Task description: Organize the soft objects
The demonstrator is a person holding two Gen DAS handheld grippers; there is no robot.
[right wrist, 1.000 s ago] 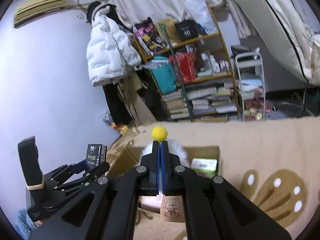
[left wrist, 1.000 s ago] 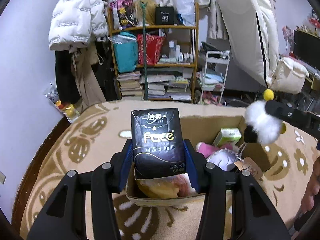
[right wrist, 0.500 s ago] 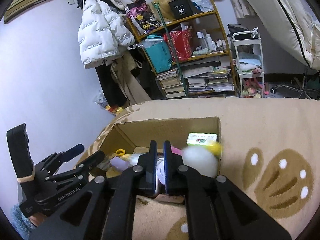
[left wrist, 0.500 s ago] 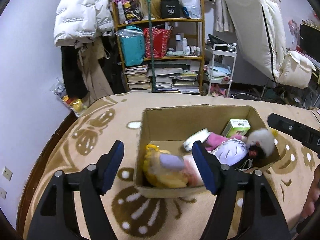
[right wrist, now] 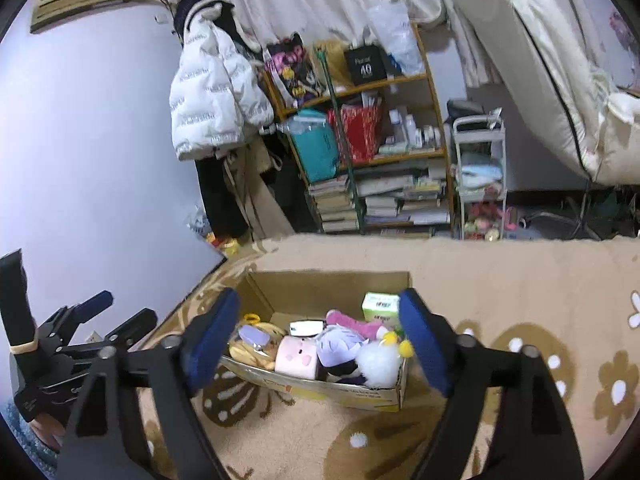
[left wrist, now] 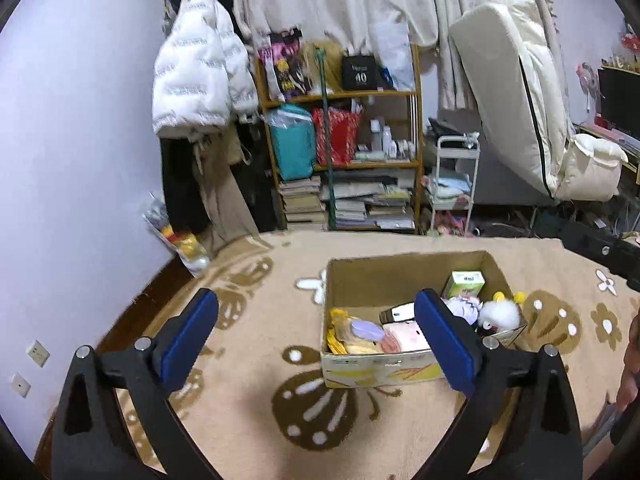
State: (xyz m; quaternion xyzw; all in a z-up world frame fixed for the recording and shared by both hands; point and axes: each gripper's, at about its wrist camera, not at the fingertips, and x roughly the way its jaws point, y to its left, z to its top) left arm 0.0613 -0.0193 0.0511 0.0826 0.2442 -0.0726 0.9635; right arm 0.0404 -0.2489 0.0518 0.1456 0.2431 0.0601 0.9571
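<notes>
Lengthwise, cardboard box (left wrist: 372,374) runs left–right — open-topped

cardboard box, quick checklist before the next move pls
1. Left gripper empty, its fingers opening: ok.
2. Right gripper empty, its fingers opening: ok.
3. White fluffy toy inside the cardboard box: ok, at the near right corner.
4. Black tissue pack inside the box: ok, mostly hidden behind a finger.
5. Box upright on the blanket: ok.
6. More soft things left outside the box: cannot tell.
</notes>
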